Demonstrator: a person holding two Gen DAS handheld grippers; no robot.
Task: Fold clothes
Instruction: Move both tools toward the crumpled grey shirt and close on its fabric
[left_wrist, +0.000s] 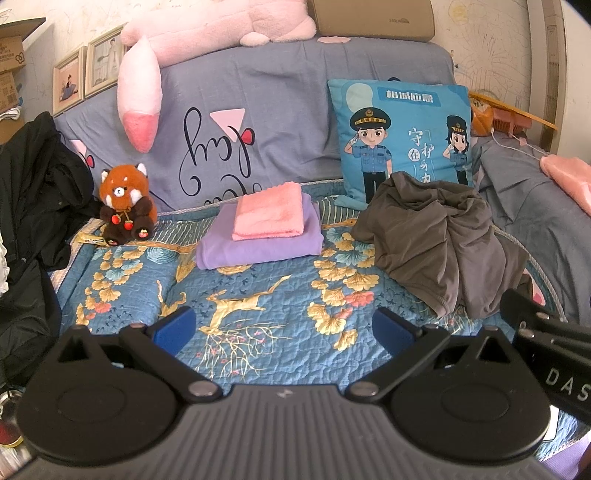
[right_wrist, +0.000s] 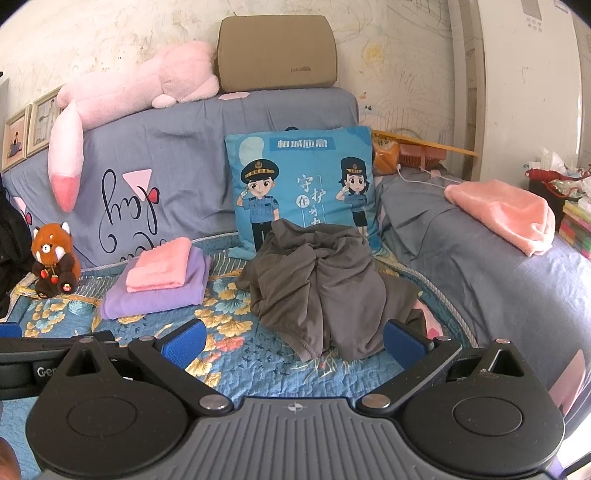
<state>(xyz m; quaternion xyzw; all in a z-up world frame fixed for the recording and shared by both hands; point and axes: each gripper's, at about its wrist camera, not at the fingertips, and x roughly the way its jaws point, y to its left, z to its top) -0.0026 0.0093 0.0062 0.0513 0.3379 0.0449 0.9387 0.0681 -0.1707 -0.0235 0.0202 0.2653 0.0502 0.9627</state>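
Two tools, left (left_wrist: 283, 326) and right (right_wrist: 293, 341), both spread wide, empty. Grey garment (right_wrist: 325, 280) crumpled near sofa's right edge, beside folded stack (right_wrist: 159, 280); cushion (right_wrist: 301, 181) behind.

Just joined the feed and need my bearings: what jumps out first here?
The crumpled grey garment heaped mid-bed, in front of the blue cartoon pillow. Left of it, a folded pink towel lies on a folded purple cloth. Both grippers, left and right, hover open and empty.

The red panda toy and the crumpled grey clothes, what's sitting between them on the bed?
A folded purple cloth with a folded pink towel on top lies between the red panda toy and the grey clothes; both views show it.
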